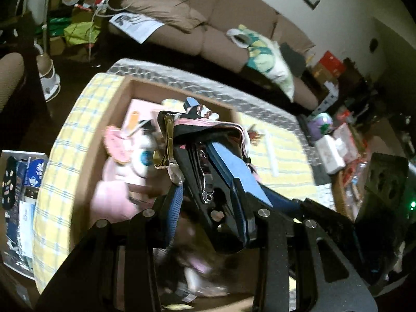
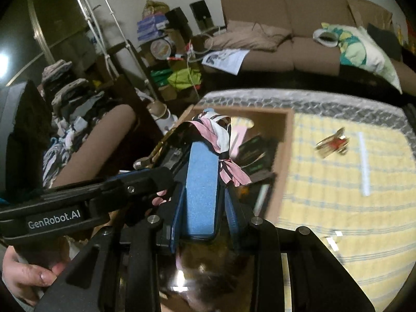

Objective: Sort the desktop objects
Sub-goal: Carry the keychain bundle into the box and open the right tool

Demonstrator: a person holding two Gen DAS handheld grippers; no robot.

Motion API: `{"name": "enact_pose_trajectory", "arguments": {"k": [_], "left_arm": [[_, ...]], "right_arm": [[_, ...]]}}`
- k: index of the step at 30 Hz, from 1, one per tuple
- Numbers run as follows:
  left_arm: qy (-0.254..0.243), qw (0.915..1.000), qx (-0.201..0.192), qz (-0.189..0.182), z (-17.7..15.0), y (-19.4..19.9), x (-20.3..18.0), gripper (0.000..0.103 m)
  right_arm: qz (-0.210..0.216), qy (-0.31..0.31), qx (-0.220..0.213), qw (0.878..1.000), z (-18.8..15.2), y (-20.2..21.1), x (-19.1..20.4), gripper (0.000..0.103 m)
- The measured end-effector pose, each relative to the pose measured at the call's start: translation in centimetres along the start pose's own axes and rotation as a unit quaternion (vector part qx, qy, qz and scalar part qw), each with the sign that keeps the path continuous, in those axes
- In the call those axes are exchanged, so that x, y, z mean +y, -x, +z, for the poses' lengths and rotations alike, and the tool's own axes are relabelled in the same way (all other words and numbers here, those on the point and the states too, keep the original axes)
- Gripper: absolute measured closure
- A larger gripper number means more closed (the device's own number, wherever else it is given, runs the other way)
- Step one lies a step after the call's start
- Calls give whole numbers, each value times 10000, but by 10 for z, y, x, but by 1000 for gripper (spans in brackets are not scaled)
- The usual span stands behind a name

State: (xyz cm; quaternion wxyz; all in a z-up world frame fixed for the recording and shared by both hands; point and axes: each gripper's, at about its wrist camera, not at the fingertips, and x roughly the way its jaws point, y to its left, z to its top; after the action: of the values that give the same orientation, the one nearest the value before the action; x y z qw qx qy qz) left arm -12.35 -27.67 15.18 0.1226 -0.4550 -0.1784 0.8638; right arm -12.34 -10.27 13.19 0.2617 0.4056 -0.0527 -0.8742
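Right wrist view showed a brown sofa (image 2: 286, 33) along the top of the frame, with a yellow checked worktop (image 2: 338, 182) filling the right side. A cardboard box (image 2: 283, 161) sat at centre on it. Both grippers met over the box: the right gripper (image 2: 205, 182) held its jaws closed on a blue foam block (image 2: 201, 189), which carried a pink striped ribbon (image 2: 208, 130). The left gripper (image 1: 205, 163) clamped a black manicure case (image 1: 200, 171). A gold clip (image 2: 332, 143) lay to the right.

Black gripper (image 2: 202, 182); blue foam-padded jaws
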Motion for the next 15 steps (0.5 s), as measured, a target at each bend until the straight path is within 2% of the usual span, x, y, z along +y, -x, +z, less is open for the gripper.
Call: {"name": "enact_pose_trajectory", "arguments": {"k": [7,9,11,15], "left_arm": [[-113,9990,241,357,11,-46,36,69],[-101,9988,166,444,14,-49,38,64],[9,9986,94,529,17,-47,41,43],[-69,9986,-65,527,18,-30,36,35]], "right_arm": [[-188,-270,164,9993,-8,-64,-2,72],[-259,-385,403,9981,-7,-78,-4,72],[-329,-467,554,9968,-5,-86,-6,72],[-553,-223,655,9961,-3,-86,0,71]]}}
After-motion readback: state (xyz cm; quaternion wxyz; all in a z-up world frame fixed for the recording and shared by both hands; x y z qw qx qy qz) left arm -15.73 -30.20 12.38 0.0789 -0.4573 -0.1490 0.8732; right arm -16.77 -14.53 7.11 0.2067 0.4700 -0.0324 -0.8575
